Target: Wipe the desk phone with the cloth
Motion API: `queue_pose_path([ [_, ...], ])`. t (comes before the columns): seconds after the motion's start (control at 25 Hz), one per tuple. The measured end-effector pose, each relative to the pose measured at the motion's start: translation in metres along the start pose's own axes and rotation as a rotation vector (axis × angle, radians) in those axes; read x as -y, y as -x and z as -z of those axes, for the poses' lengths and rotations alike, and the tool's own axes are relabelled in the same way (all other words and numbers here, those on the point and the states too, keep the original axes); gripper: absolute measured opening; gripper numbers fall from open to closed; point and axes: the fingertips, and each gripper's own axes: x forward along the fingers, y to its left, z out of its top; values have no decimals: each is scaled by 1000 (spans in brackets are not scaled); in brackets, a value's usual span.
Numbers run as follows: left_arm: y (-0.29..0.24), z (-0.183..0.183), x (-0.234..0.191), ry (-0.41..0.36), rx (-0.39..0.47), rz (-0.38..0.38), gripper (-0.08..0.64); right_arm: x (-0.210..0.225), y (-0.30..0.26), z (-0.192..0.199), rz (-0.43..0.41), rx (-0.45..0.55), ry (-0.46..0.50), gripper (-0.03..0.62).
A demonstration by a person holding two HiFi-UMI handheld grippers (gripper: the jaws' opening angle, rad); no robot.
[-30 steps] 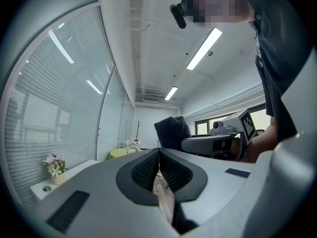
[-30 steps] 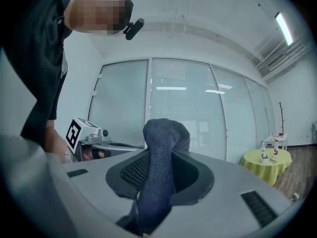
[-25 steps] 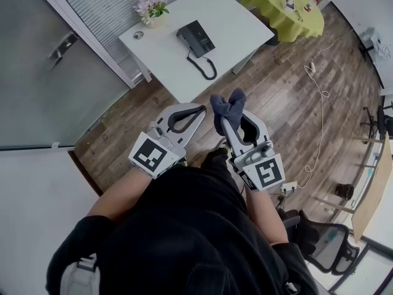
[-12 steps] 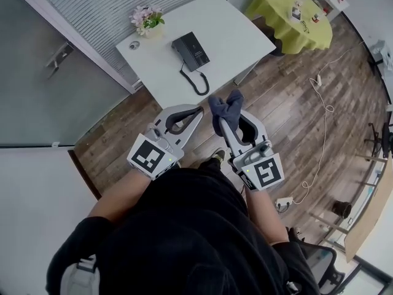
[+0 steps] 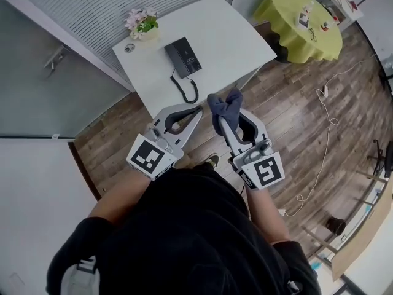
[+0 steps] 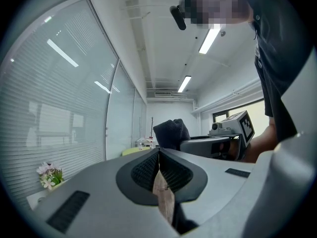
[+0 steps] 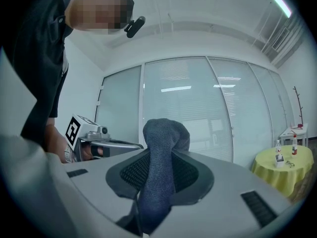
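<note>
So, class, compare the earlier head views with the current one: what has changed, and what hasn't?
Only the view shifted: the desk phone and its white desk slid left in the picture, probably because the person is moving. Nothing was grasped or released. The right gripper stays shut on the cloth; the left gripper stays shut and empty.

White table (image 5: pixel 228 34) w/ desk phone (image 5: pixel 182 56), flowers (image 5: pixel 140 23), sm. disc (image 5: pixel 129 47).
</note>
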Motion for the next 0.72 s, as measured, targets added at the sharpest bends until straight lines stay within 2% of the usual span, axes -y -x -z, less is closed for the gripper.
queue_pose_path([
  [0.44, -59, 2, 16, 7, -14, -87, 11, 58, 20, 7, -96, -11, -23, 112],
  [0.72, -69, 8, 5, 31, -27, -135, 11, 79, 6, 14, -94, -16, -24, 112],
])
